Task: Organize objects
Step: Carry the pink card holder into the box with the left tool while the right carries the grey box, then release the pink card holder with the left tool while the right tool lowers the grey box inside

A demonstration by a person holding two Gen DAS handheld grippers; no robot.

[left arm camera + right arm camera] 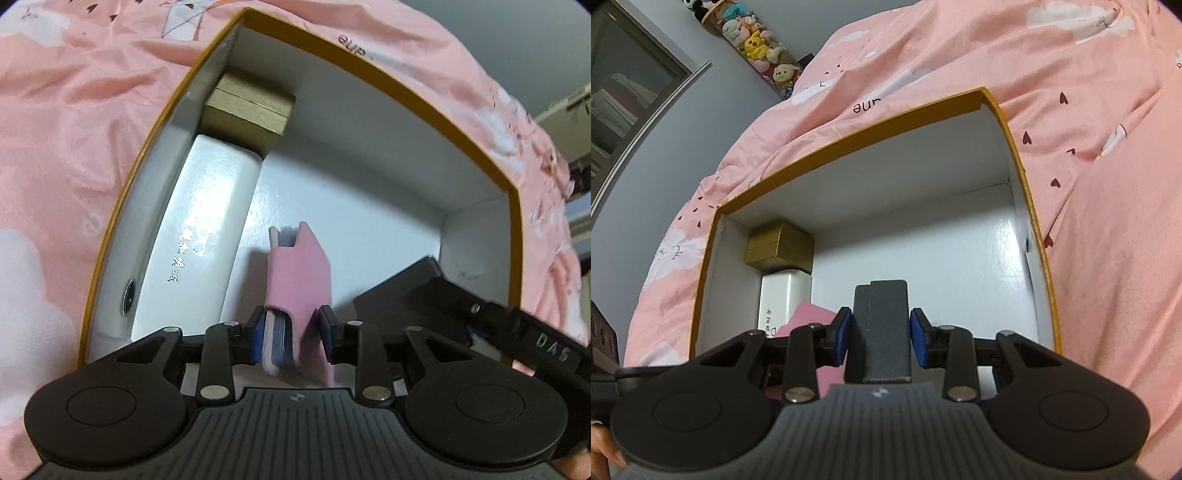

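Note:
A pink card case [299, 269] with cards showing at its edge stands tilted on the white floor of an orange-rimmed box [369, 70]. It sits between the jaws of my left gripper [291, 332], which stand open with a small gap on the right side. My right gripper [881, 328] is shut on a dark grey flat box [886, 302], held low inside the same orange-rimmed box [849, 144]. That dark grey box [399, 295] shows at the right in the left wrist view. The pink case [809, 317] peeks out left of the right gripper.
A long white box [207, 221] lies along the left wall, with a gold box [251, 107] in the far left corner. The orange-rimmed box rests on a pink bedsheet [1108, 221]. A tube of plush toys [757, 44] stands by the wall. A hand [602, 454] shows bottom left.

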